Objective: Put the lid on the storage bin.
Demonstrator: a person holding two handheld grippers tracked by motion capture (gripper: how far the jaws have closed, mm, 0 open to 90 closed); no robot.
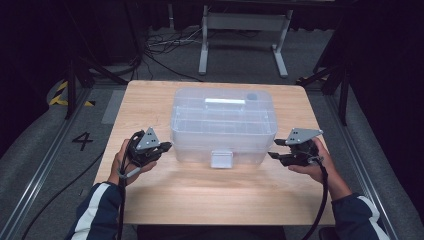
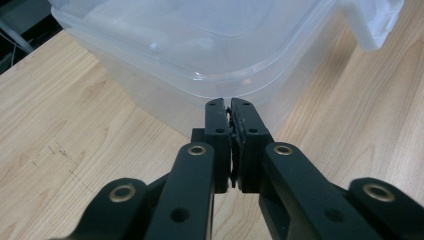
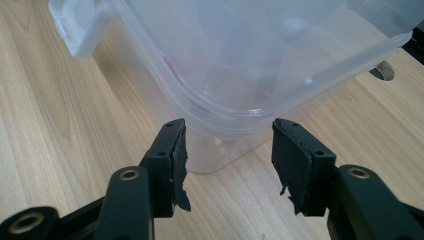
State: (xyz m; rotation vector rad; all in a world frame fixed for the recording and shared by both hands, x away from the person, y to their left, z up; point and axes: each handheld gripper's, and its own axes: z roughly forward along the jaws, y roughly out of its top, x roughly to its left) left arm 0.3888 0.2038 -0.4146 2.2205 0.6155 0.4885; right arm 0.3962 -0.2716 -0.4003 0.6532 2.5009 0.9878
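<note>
A clear plastic storage box point(image 1: 223, 125) with a closed, see-through lid stands on the middle of the wooden table point(image 1: 210, 195); a white latch point(image 1: 221, 158) hangs at its near side. The left gripper point(image 1: 167, 146) sits just beside the box's left corner, jaws pressed together on nothing. The right gripper point(image 1: 273, 149) faces the right corner, jaws spread and empty.

A: Box point(image 1: 223, 125) colour?
B: Clear, frosted plastic, whitish latch point(image 1: 221, 158). Surface point(image 1: 210, 195) is light wood grain.
A: Tools?
B: Both black, with grey top plates. Sleeves navy, white stripe.
</note>
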